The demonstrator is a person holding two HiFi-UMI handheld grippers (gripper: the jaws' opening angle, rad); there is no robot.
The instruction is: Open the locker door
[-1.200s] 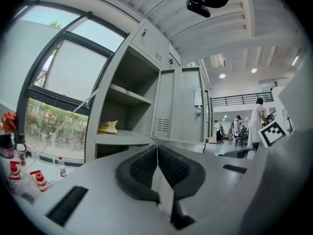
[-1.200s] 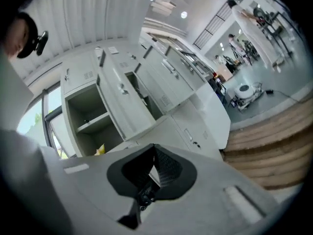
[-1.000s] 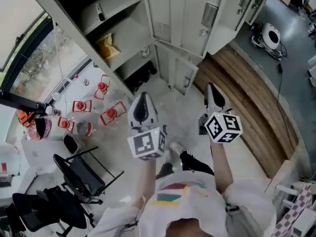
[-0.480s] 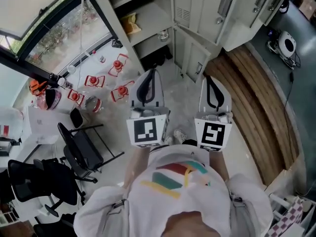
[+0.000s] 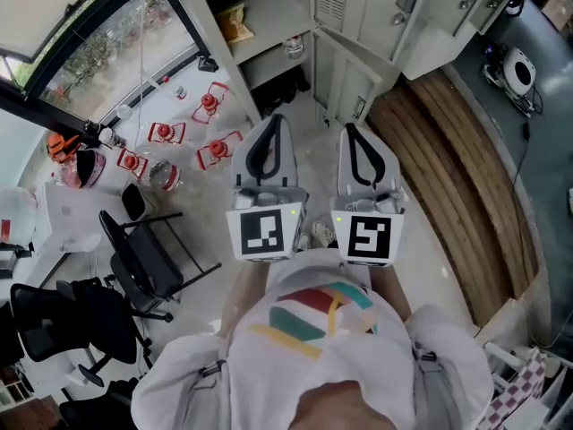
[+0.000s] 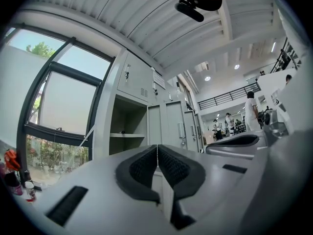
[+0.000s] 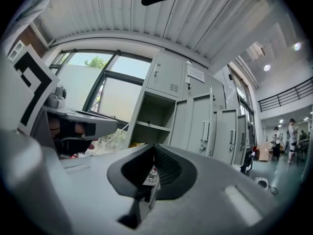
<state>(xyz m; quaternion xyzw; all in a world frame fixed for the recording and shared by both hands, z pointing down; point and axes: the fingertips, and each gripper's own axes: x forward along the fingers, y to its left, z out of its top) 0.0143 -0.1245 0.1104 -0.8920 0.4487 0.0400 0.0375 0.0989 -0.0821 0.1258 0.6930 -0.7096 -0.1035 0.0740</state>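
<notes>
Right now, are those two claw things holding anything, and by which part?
Nothing is held. The left gripper and the right gripper are both shut, empty, short of the lockers.

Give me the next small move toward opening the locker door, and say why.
Probably reach the right hand-held gripper forward toward the handle of the closed locker door near the open shelves, parting its jaws on the way. Both it and the left hand-held gripper are shut, empty and well short of the lockers.

Red-framed objects (image 5: 215, 150), possibly lanterns, and black chairs (image 5: 148, 258) are seen standing on the pale floor (image 5: 313, 137); a yellow packet (image 5: 235, 23) is laid on the locker shelf (image 5: 273, 9).
</notes>
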